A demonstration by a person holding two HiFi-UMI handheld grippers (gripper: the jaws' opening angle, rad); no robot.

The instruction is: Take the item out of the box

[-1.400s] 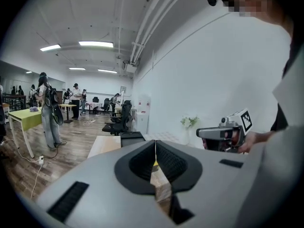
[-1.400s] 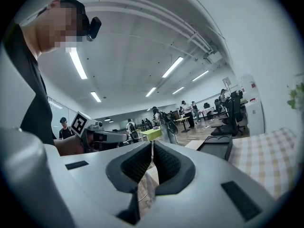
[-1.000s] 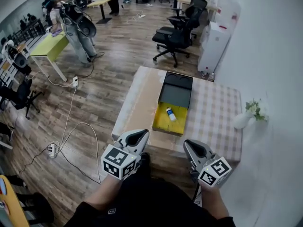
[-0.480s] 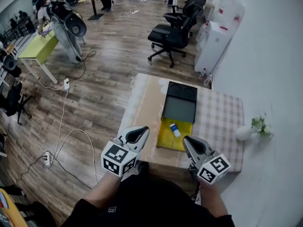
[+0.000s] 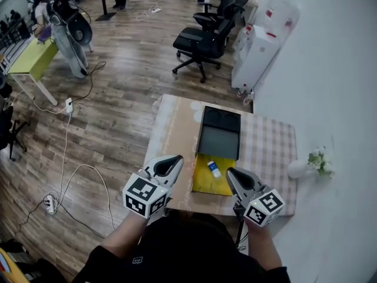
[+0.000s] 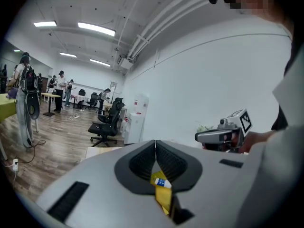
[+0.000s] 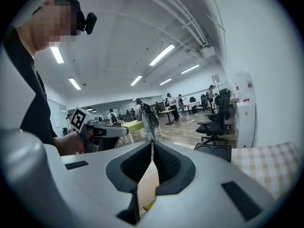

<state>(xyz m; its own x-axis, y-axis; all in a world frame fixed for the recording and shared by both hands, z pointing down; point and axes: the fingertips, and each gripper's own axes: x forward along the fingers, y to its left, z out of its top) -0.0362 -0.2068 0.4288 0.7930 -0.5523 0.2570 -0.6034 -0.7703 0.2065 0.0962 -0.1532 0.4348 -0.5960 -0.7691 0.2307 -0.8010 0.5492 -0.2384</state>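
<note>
Head view: the small bottle [image 5: 214,169] is seen lying inside the yellow box [image 5: 203,183], not yet removed. The left gripper [image 5: 169,164] and the right gripper [image 5: 235,178] are both closed and empty.

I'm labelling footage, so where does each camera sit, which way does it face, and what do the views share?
Head view: on the head, steeply down at table and open box; forearms, left gripper, right gripper show.
Left gripper view: along its shut jaws toward the box; right gripper shows.
Right gripper view: along its shut jaws, over the table; left gripper shows.
All share the black office chair.
</note>
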